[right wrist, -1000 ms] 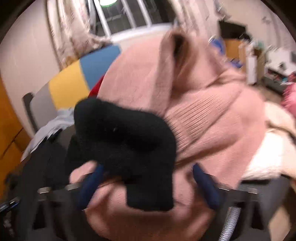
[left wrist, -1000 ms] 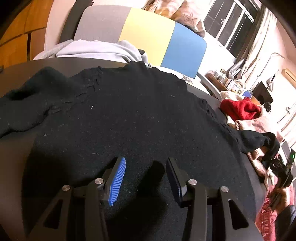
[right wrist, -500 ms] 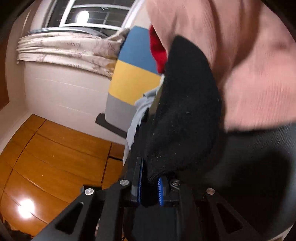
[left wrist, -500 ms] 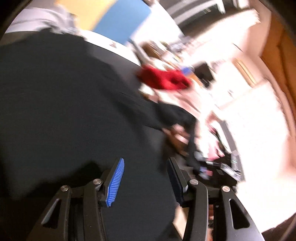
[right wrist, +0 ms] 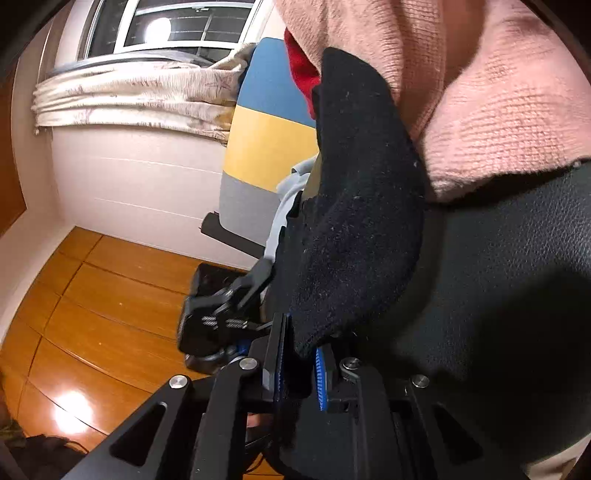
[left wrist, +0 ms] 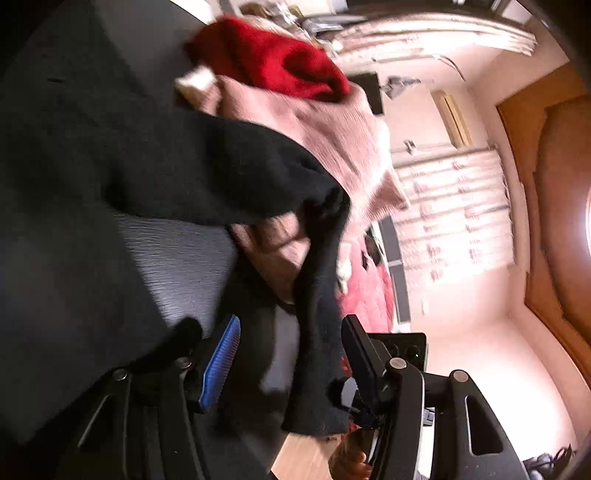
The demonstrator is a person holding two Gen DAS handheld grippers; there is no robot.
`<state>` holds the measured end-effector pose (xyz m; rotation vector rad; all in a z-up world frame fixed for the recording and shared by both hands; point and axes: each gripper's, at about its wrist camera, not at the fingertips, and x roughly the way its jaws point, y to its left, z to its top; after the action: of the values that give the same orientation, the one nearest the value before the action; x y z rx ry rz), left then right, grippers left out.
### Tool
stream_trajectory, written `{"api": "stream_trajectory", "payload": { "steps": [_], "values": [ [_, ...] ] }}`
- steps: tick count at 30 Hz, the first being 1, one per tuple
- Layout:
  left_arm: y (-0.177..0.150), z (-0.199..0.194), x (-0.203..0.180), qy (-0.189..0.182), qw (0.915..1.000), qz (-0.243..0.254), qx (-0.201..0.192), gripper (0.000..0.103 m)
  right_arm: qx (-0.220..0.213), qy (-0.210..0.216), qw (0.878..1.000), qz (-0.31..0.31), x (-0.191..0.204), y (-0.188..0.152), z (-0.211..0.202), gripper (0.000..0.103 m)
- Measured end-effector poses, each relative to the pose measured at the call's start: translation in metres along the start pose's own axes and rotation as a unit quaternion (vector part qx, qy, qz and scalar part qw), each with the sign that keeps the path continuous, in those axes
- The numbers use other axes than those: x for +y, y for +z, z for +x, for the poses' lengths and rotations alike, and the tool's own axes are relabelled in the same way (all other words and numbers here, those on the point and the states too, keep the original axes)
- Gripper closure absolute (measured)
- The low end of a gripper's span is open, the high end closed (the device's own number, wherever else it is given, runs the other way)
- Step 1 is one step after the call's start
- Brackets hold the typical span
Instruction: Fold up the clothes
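A lived-in home, most likely a bedroom or sitting room; warm wooden floorboards [right wrist: 110, 295] gleaming under lamp light; pale wall panelling [right wrist: 140, 177] beneath a barred window [right wrist: 177, 26], with patterned cream curtains [right wrist: 140, 96] bunched along the sill; a grey, yellow and blue striped cushion or chair back [right wrist: 266, 140] leaning against that wall; knitwear heaped on a dark tabletop [left wrist: 177, 258]: a red garment [left wrist: 273, 62] atop a pink ribbed sweater [left wrist: 325, 125], a black sweater [left wrist: 147, 162] spread just beside them; on the far side, more patterned curtains [left wrist: 454, 214], an air-conditioning unit [left wrist: 452, 118] high on the wall and wooden panelling [left wrist: 554, 192]; clutter blurred beyond.
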<state>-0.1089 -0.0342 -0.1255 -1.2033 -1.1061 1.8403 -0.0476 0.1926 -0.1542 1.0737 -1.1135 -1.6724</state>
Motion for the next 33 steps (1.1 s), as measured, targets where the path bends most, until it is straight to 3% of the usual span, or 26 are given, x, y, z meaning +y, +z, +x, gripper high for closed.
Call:
{"api": "stream_trajectory", "payload": {
  "steps": [6,7,8,9,10,12,13,18,20,25,28,33],
  "values": [
    [0.006,0.030,-0.009,-0.011,0.9984,0.013,0.054,0.049,-0.004,-0.007,1.000,0.010,-0.008,0.000,-0.005,0.087],
    [0.006,0.032,-0.011,-0.006,0.9978,0.018,0.063,0.059,-0.004,-0.010,1.000,0.009,-0.009,-0.001,-0.006,0.087],
    [0.007,0.034,-0.013,0.003,0.9973,0.021,0.071,0.082,-0.004,-0.015,1.000,0.008,-0.009,-0.002,-0.006,0.087],
    [0.009,0.035,-0.016,0.021,0.9967,0.024,0.074,0.098,-0.002,-0.022,1.000,0.003,-0.009,-0.003,-0.007,0.086],
    [0.013,0.030,-0.020,0.034,0.9965,0.026,0.071,0.098,0.001,-0.030,1.000,-0.003,-0.008,-0.004,-0.007,0.084],
    [0.024,0.014,-0.029,0.032,0.9976,0.029,0.054,0.098,0.004,-0.044,0.999,-0.014,-0.004,-0.006,-0.006,0.067],
    [0.031,0.001,-0.036,0.025,0.9984,0.035,0.038,0.098,0.006,-0.049,0.999,-0.022,-0.001,-0.006,-0.005,0.065],
    [0.068,-0.113,-0.088,-0.001,0.9924,0.093,-0.081,0.098,0.028,-0.085,0.992,-0.085,0.023,-0.013,0.009,0.035],
    [0.074,-0.162,-0.108,-0.002,0.9850,0.119,-0.125,0.098,0.040,-0.097,0.989,-0.106,0.032,-0.017,0.018,0.031],
    [0.062,-0.258,-0.127,0.060,0.9682,0.149,-0.192,0.098,0.058,-0.106,0.984,-0.128,0.043,-0.023,0.039,0.029],
    [0.033,-0.298,-0.117,0.094,0.9628,0.145,-0.208,0.098,0.070,-0.108,0.982,-0.140,0.044,-0.034,0.045,0.028],
    [-0.024,-0.343,-0.076,0.144,0.9616,0.103,-0.210,0.098,0.090,-0.112,0.978,-0.152,0.052,-0.036,0.070,0.028]
  ]
}}
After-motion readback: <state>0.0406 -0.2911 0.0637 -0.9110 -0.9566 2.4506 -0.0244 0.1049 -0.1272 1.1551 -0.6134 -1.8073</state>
